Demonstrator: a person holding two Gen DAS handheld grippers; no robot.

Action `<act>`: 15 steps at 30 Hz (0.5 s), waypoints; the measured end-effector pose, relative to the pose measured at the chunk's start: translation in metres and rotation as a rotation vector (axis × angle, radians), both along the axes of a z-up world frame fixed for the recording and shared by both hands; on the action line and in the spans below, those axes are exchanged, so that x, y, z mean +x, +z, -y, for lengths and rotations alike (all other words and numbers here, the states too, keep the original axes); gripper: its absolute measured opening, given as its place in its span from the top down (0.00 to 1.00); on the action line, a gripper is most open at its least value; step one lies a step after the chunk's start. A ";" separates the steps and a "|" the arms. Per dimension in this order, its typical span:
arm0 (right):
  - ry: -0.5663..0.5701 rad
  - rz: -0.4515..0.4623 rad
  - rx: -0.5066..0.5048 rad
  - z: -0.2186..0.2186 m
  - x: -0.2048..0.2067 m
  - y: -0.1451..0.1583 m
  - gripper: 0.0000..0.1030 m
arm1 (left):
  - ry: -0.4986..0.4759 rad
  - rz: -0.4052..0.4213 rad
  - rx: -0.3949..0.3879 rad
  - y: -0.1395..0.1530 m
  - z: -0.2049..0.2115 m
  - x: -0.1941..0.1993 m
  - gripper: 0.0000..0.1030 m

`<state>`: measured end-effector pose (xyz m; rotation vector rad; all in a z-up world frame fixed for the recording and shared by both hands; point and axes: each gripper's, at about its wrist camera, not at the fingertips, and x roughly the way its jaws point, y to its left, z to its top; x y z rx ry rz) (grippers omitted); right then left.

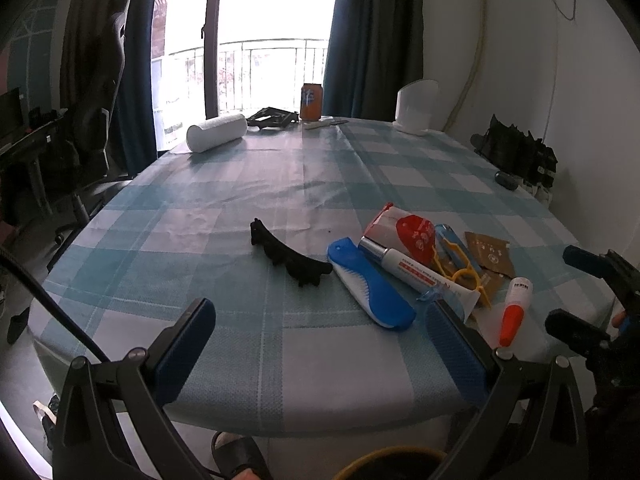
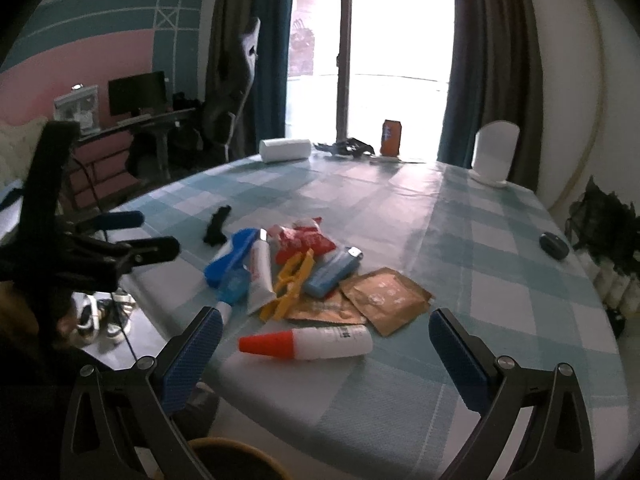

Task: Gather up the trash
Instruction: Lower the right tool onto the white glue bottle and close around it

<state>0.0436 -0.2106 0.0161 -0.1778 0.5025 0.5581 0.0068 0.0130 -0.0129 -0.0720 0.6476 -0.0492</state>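
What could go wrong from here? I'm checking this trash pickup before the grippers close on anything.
The brown wrappers lie flat, partly under the yellow clothespin and blue lighter; pinching one may drag those keepers along. The white bottle with the orange cap lies on its side near the table edge, right before the open right gripper; a nudge could roll it off. The open left gripper is close beside, so both arms could collide over the pile.

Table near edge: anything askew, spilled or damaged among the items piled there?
Nothing is spilled. The brown sachets look torn open and crumpled, and the red-and-white wrapper is crumpled too. The toothpaste tube, yellow clothespin and blue comb lie overlapping in a heap. Both grippers, left and right, are open and empty.
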 end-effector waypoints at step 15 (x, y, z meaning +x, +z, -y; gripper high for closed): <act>0.027 -0.047 -0.120 -0.023 0.017 -0.028 0.00 | 0.010 -0.007 -0.007 0.000 -0.002 -0.001 0.01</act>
